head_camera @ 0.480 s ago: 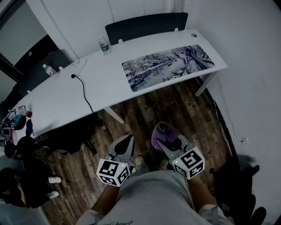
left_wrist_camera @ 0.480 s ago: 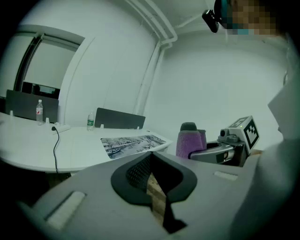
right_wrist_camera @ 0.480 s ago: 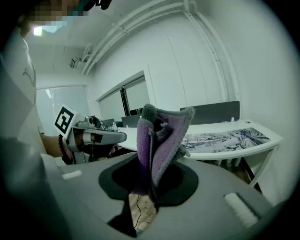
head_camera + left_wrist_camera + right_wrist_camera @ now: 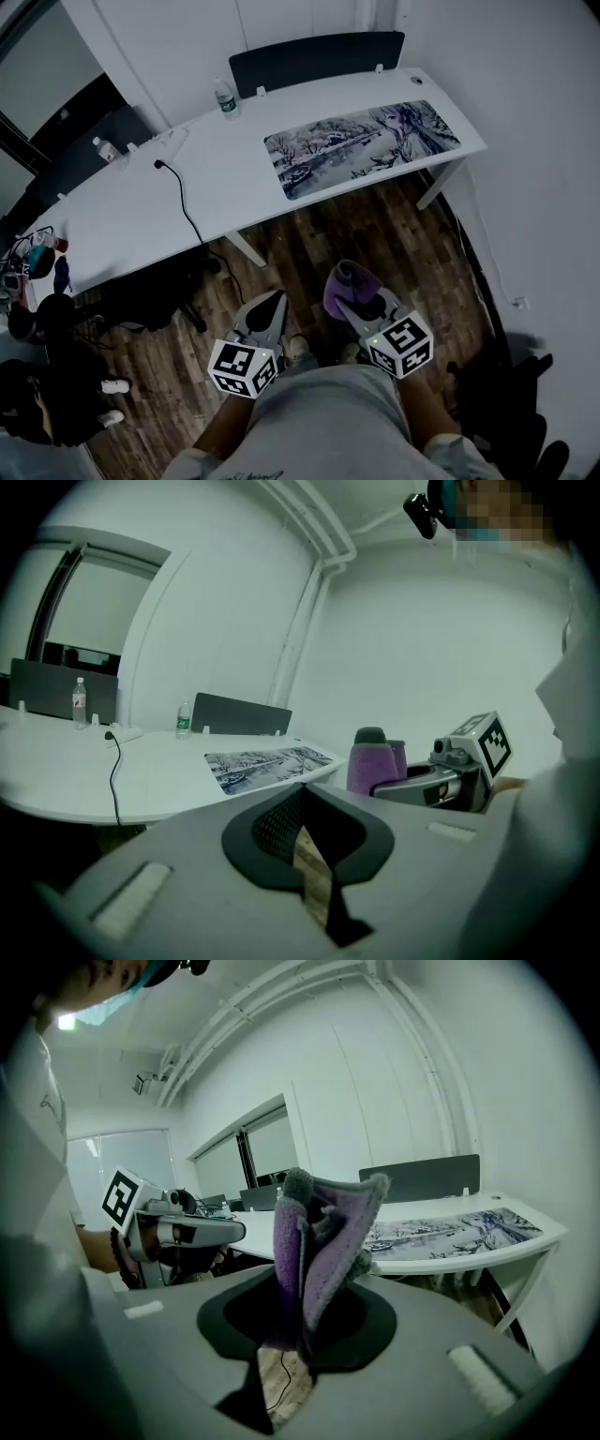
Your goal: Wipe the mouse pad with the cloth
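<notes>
The right gripper [image 4: 354, 298] was clamped on a purple cloth [image 4: 341, 283], whose folds stood up between its closed jaws, held low over the wooden floor [image 4: 394, 234] in front of the person's lap. Just beside it, the left gripper [image 4: 272, 305] had its jaws pressed together with nothing between them. The printed mouse pad [image 4: 361, 145] lay flat on the right end of the white desk [image 4: 131, 220], well apart from both grippers, with a water bottle [image 4: 225, 97] standing near the desk's far edge.

A water bottle [image 4: 224, 97] and a black cable [image 4: 184, 202] sit on the white desk [image 4: 112, 220]
</notes>
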